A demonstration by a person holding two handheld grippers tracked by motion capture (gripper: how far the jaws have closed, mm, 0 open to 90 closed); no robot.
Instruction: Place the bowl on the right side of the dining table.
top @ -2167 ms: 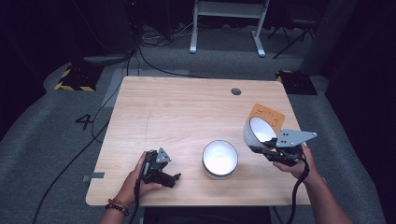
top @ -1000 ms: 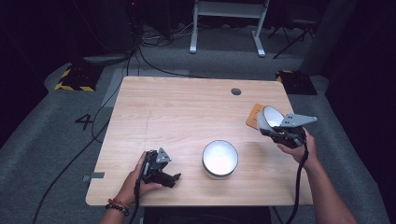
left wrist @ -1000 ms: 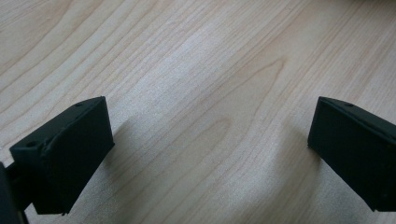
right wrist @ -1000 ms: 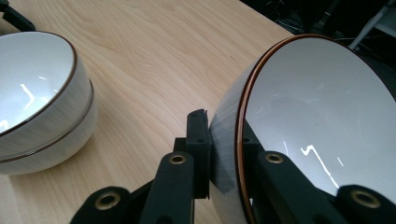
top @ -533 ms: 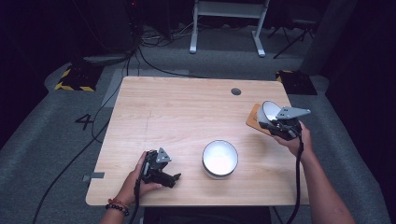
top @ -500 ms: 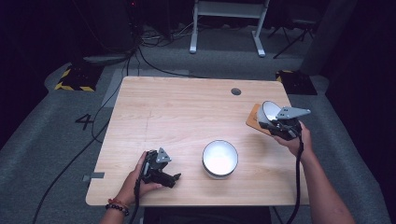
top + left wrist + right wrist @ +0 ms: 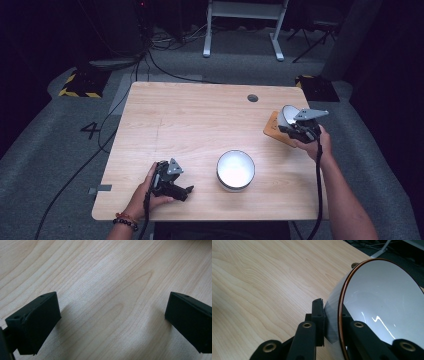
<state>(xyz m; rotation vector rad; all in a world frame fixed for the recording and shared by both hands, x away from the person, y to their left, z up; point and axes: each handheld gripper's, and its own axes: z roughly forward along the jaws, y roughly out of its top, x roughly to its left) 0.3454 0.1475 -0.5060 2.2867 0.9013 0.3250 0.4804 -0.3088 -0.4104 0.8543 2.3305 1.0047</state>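
Left gripper [image 7: 187,190]: resting on the table [image 7: 200,120] near its front edge, jaws apart and empty, apparently parked.

Second bowl [image 7: 235,169]: upright mid-table, mouth up.

Right gripper [image 7: 292,127]: clamped on the bowl [image 7: 286,114] by its rim, one jaw inside, one outside. Bowl tipped on edge above the coaster [image 7: 276,129], mouth facing away from the person, seemingly for setting down there.
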